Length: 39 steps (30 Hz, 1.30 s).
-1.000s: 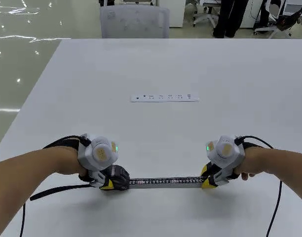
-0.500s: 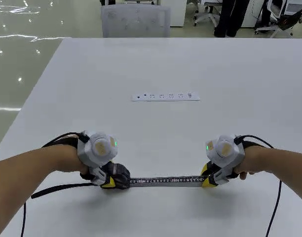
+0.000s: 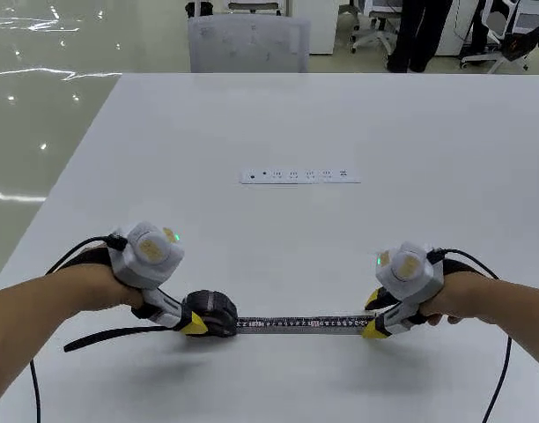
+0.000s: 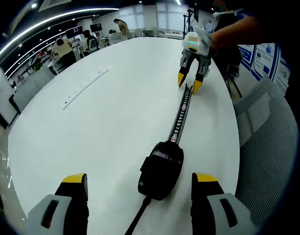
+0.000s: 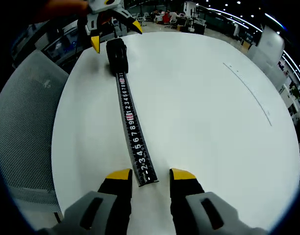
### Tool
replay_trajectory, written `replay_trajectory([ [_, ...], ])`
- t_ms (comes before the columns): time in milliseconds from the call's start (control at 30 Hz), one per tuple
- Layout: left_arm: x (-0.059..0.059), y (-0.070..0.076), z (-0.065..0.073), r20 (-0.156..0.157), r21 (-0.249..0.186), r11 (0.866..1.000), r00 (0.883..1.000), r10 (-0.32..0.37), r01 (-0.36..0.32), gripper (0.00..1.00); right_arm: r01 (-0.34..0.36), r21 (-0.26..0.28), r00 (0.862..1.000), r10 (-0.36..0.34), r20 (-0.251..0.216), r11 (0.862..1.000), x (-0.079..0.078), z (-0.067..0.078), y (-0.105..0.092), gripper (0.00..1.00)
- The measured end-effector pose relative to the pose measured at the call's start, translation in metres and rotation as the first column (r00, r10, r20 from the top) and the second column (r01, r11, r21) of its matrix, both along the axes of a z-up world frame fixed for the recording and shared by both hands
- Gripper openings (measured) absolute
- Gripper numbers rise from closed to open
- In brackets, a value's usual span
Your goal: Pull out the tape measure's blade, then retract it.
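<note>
The black tape measure case (image 3: 210, 313) lies on the white table (image 3: 278, 123), its blade (image 3: 300, 324) drawn out to the right and flat on the surface. My left gripper (image 3: 192, 322) is open just left of the case. In the left gripper view the case (image 4: 161, 169) sits loose between the wide-spread jaws, touching neither. My right gripper (image 3: 372, 315) is at the blade's free end. In the right gripper view the blade (image 5: 131, 129) ends between the yellow tips of that gripper (image 5: 150, 175), which stand open on either side of it.
A white power strip (image 3: 299, 176) lies in the middle of the table. A grey chair (image 3: 247, 42) stands at the far edge, a mesh chair (image 5: 22, 122) at the near edge. Black cables trail from both grippers towards me.
My left gripper has opened, let go of the case and drawn back a little to the left. The case, blade and right gripper stay where they were.
</note>
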<state>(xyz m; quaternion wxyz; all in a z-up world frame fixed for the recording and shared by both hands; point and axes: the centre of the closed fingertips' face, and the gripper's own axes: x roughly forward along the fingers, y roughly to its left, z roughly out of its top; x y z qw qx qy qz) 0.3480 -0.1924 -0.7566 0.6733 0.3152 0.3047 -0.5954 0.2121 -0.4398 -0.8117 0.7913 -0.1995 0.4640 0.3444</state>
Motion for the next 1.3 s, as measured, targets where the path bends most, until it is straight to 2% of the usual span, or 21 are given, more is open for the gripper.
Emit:
replay_trajectory([
  [33,0.000,0.002,0.002,0.012,-0.012,1.000,1.000,0.002,-0.002,0.86,0.012,0.004,1.000,-0.012,0.003,1.000,-0.001,0.001,-0.001,0.30],
  [100,0.000,0.006,0.003,0.014,-0.037,0.999,0.999,0.040,-0.040,0.91,0.029,0.005,0.999,-0.029,0.019,1.000,-0.004,0.004,-0.005,0.34],
  [167,0.004,0.010,0.005,-0.002,-0.067,0.987,0.989,0.145,-0.145,0.99,0.094,0.009,0.995,-0.094,0.014,0.996,-0.008,0.005,-0.012,0.39],
  [233,0.001,0.010,0.006,-0.042,-0.105,0.979,0.985,0.170,-0.173,1.00,0.133,0.032,0.991,-0.133,0.026,0.991,-0.009,0.009,-0.014,0.42],
  [333,-0.001,0.023,0.004,-0.025,-0.117,0.974,0.981,0.194,-0.196,1.00,0.173,0.059,0.983,-0.176,0.050,0.983,-0.017,0.016,-0.018,0.46],
  [400,-0.003,0.027,0.005,-0.033,-0.130,0.967,0.976,0.215,-0.218,1.00,0.197,0.068,0.977,-0.201,0.067,0.978,-0.020,0.019,-0.021,0.48],
  [467,-0.004,0.032,0.011,-0.033,-0.163,0.957,0.971,0.236,-0.238,1.00,0.253,0.109,0.961,-0.263,0.090,0.961,-0.021,0.025,-0.024,0.50],
  [533,-0.001,0.032,0.021,-0.036,-0.240,0.930,0.960,0.279,-0.279,1.00,0.287,0.142,0.946,-0.304,0.113,0.947,-0.023,0.032,-0.025,0.53],
  [600,0.000,0.041,0.023,-0.071,-0.237,0.908,0.939,0.338,-0.345,1.00,0.319,0.163,0.929,-0.342,0.139,0.934,-0.025,0.040,-0.027,0.58],
  [667,-0.003,0.045,0.027,-0.075,-0.258,0.901,0.937,0.340,-0.347,1.00,0.348,0.198,0.907,-0.382,0.175,0.916,-0.027,0.048,-0.027,0.66],
  [733,-0.010,0.045,0.034,-0.083,-0.307,0.892,0.943,0.323,-0.332,1.00,0.344,0.185,0.906,-0.377,0.194,0.921,-0.036,0.050,-0.028,0.76],
  [833,-0.015,0.055,0.036,-0.068,-0.316,0.888,0.941,0.330,-0.334,1.00,0.352,0.183,0.896,-0.387,0.219,0.918,-0.047,0.053,-0.030,0.80],
  [867,-0.017,0.058,0.036,-0.065,-0.320,0.886,0.941,0.333,-0.336,1.00,0.369,0.192,0.889,-0.406,0.213,0.909,-0.050,0.053,-0.032,0.81],
  [900,-0.019,0.063,0.035,-0.065,-0.319,0.883,0.937,0.343,-0.345,1.00,0.395,0.213,0.879,-0.435,0.197,0.894,-0.057,0.054,-0.032,0.80],
  [933,-0.021,0.066,0.034,-0.073,-0.315,0.880,0.933,0.352,-0.356,1.00,0.401,0.226,0.871,-0.446,0.207,0.888,-0.058,0.056,-0.033,0.80],
  [1000,-0.026,0.073,0.034,-0.077,-0.322,0.873,0.930,0.360,-0.365,1.00,0.403,0.232,0.867,-0.450,0.212,0.886,-0.068,0.055,-0.034,0.81],
  [1100,-0.030,0.082,0.030,-0.073,-0.306,0.876,0.926,0.369,-0.373,1.00,0.419,0.243,0.858,-0.469,0.209,0.875,-0.080,0.054,-0.036,0.83],
  [1167,-0.034,0.086,0.031,-0.080,-0.311,0.871,0.923,0.376,-0.381,1.00,0.428,0.256,0.850,-0.482,0.210,0.867,-0.088,0.058,-0.034,0.85],
  [1200,-0.035,0.087,0.032,-0.084,-0.313,0.866,0.920,0.384,-0.390,1.00,0.428,0.261,0.850,-0.483,0.210,0.865,-0.091,0.059,-0.032,0.86],
  [1267,-0.038,0.089,0.035,-0.092,-0.330,0.848,0.908,0.409,-0.415,1.00,0.412,0.243,0.854,-0.465,0.233,0.878,-0.097,0.060,-0.030,0.90],
  [1300,-0.040,0.090,0.034,-0.095,-0.326,0.847,0.906,0.413,-0.420,1.00,0.414,0.228,0.850,-0.464,0.250,0.881,-0.099,0.061,-0.032,0.92],
])
